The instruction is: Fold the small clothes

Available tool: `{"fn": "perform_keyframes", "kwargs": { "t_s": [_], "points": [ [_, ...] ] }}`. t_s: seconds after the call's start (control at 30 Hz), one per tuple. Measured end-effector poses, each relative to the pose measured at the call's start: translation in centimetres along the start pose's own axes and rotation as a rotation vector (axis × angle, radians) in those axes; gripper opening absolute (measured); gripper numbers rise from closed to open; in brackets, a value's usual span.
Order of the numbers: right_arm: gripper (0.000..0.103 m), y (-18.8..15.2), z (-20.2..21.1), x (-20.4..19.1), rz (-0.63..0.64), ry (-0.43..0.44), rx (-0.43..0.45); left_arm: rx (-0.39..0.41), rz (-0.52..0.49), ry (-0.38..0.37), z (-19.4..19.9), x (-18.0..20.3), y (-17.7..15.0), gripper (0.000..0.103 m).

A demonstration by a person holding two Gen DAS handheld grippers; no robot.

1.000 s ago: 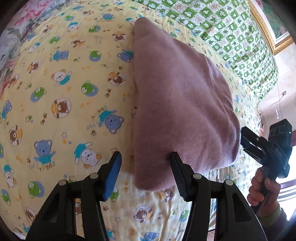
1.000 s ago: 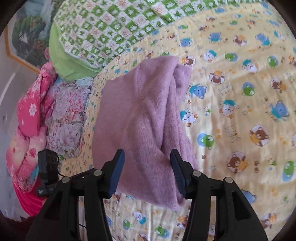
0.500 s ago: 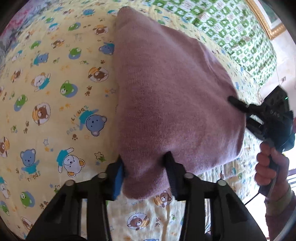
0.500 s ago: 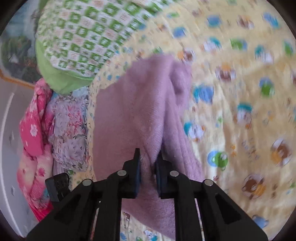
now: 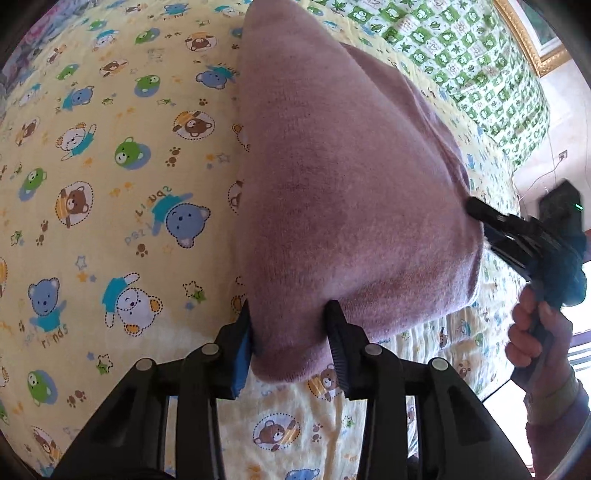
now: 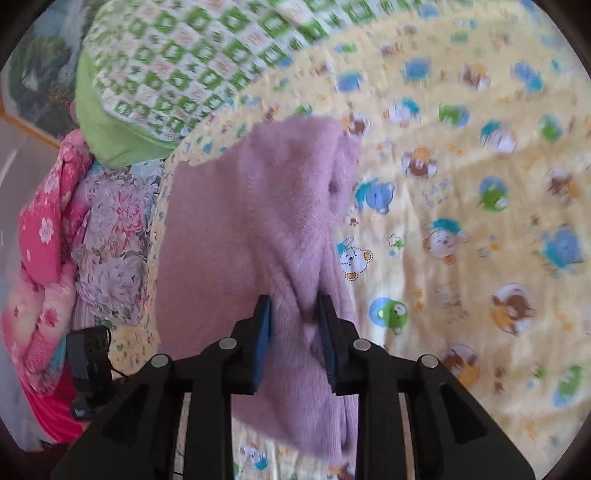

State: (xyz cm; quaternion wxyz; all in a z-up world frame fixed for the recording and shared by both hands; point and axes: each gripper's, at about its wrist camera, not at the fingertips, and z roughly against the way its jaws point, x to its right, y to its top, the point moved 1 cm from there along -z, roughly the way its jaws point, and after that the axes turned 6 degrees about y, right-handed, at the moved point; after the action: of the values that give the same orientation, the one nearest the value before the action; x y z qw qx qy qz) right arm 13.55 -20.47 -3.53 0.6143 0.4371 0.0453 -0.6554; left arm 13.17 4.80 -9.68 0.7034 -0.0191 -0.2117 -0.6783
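A folded mauve-pink fleece garment (image 5: 343,184) lies on the yellow bear-print bedsheet (image 5: 110,184). My left gripper (image 5: 290,325) is shut on its near corner, with cloth bunched between the fingers. My right gripper (image 6: 294,315) is shut on another edge of the same garment (image 6: 258,221), and the cloth is raised around it. The right gripper also shows in the left wrist view (image 5: 517,232) at the garment's right edge, held by a hand.
A green-and-white checked quilt (image 5: 461,55) lies at the bed's far side. Pink and floral bedding (image 6: 74,240) is piled beside the garment in the right wrist view. A framed picture (image 5: 532,33) hangs on the wall beyond.
Both grippers closed on the garment: open and clear of it a second ago, now gripping its edges. The cloth has lifted and come closer in both views.
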Motion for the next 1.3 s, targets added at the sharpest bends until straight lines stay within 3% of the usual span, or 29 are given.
{"fn": "perform_keyframes", "kwargs": {
  "t_s": [0.1, 0.2, 0.33, 0.43, 0.53, 0.57, 0.6, 0.7, 0.73, 0.87, 0.97, 1.3],
  "points": [
    [0.027, -1.8, 1.9, -3.2, 0.131, -0.014, 0.043, 0.003, 0.005, 0.002, 0.1, 0.1, -0.2, 0.038],
    [0.027, -4.1, 0.9, -4.7, 0.226, -0.031, -0.026, 0.001, 0.008, 0.006, 0.1, 0.0, -0.2, 0.039],
    [0.024, -5.6, -2.5, -0.6, 0.144, -0.171, -0.136, -0.003, 0.008, 0.011, -0.1, -0.2, -0.5, 0.041],
    [0.023, -5.7, -2.0, 0.9, 0.063, -0.134, -0.115, -0.008, 0.006, 0.029, 0.0, -0.4, -0.8, 0.047],
    [0.026, -5.9, -0.3, -0.6, 0.104, -0.112, -0.087, 0.031, -0.023, 0.07, 1.3, 0.1, -1.3, 0.049],
    [0.027, -6.0, 0.3, -1.1, 0.121, -0.112, -0.075, 0.051, -0.038, 0.105, 1.9, 0.4, -1.6, 0.055],
    [0.033, -6.2, 0.8, -1.6, 0.139, -0.116, -0.059, 0.068, -0.046, 0.127, 2.4, 0.6, -1.9, 0.059],
    [0.069, -7.1, 2.1, -3.0, 0.178, -0.121, -0.001, 0.117, -0.051, 0.189, 3.6, 0.9, -2.9, 0.07],
    [0.072, -7.5, 2.4, -3.4, 0.196, -0.122, 0.02, 0.127, -0.05, 0.198, 3.8, 0.9, -3.2, 0.07],
    [0.073, -8.6, 1.8, -5.1, 0.264, -0.148, 0.001, 0.191, -0.07, 0.259, 5.1, 1.7, -5.1, 0.07],
    [0.073, -9.6, 1.5, -6.0, 0.312, -0.164, -0.003, 0.256, -0.082, 0.318, 5.9, 2.3, -6.8, 0.078],
    [0.082, -11.7, 2.1, -7.3, 0.345, -0.184, 0.001, 0.342, -0.046, 0.388, 7.5, 2.7, -10.5, 0.082]
  ]
}}
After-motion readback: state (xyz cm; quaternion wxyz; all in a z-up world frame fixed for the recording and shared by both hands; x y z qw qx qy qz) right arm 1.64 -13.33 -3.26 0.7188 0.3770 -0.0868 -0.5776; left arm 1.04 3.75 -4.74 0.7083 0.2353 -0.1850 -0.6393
